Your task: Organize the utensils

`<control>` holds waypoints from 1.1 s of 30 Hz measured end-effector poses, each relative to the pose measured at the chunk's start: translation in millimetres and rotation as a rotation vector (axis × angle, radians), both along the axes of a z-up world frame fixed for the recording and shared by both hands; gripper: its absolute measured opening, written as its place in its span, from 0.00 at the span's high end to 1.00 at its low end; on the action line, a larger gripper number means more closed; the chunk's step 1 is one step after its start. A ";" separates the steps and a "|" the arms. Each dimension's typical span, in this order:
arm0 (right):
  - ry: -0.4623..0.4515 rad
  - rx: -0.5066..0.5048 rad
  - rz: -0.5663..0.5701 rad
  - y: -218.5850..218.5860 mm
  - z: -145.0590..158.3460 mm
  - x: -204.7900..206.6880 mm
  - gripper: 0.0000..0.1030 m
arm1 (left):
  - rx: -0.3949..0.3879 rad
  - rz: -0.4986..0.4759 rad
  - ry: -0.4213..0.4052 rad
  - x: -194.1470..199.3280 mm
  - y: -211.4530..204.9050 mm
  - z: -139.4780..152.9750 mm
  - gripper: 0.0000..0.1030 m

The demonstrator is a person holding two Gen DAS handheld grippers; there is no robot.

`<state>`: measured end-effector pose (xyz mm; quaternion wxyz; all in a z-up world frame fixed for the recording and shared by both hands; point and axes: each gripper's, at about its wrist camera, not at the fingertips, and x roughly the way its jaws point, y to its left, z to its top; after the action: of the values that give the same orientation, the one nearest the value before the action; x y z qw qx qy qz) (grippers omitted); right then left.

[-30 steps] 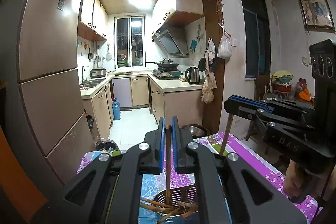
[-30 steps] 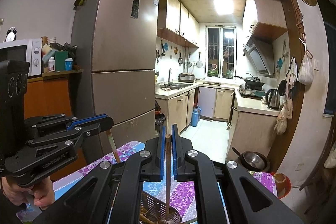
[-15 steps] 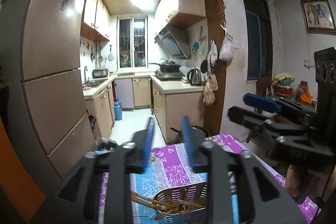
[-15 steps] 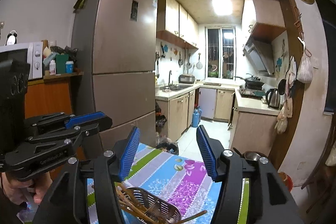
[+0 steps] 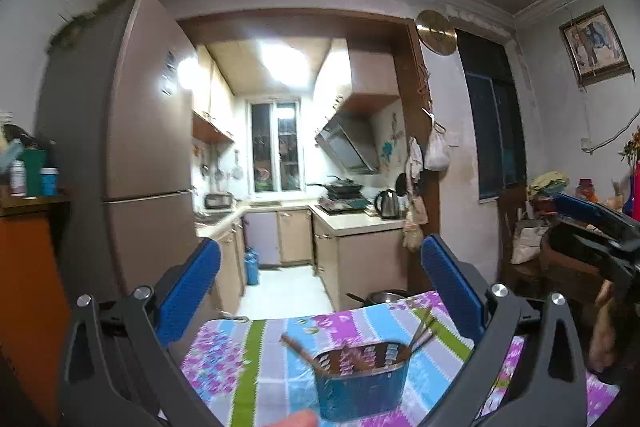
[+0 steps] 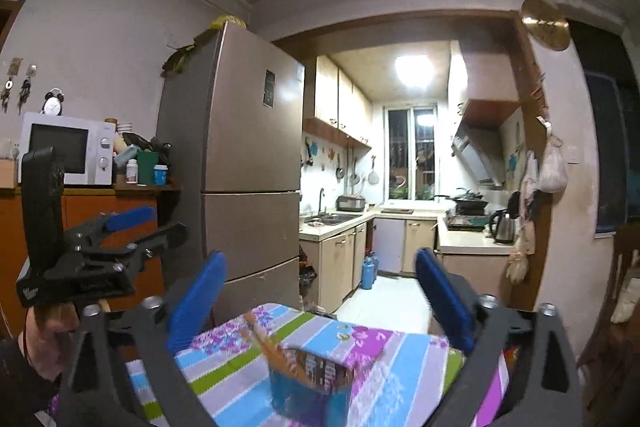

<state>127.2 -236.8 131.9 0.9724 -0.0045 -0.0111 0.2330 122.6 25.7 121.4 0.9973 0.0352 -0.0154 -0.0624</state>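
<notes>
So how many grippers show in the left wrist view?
2. Left gripper across the bottom, right gripper at the right edge. Both have just been opening their jaws, with nothing held between them.

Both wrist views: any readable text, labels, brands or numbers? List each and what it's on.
None readable.
Fridge door label: dark sticker, print too small.
Left claw body: pale marking near its base, blurred.
Utensil basket: patterned band, motion-blurred, no letters made out.
Bottle beside the microwave: label too small.
Microwave: no legible brand.
Framed picture: no text visible.
</notes>
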 end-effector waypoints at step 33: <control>0.233 -0.008 -0.244 46.5 -126.2 -130.6 0.04 | -0.070 0.187 0.153 -145.1 10.6 -123.2 0.05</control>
<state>-3.4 -190.3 5.7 0.9881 0.0175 0.1032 0.1124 -22.5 36.3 -1.8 0.9976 -0.0030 0.0620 0.0291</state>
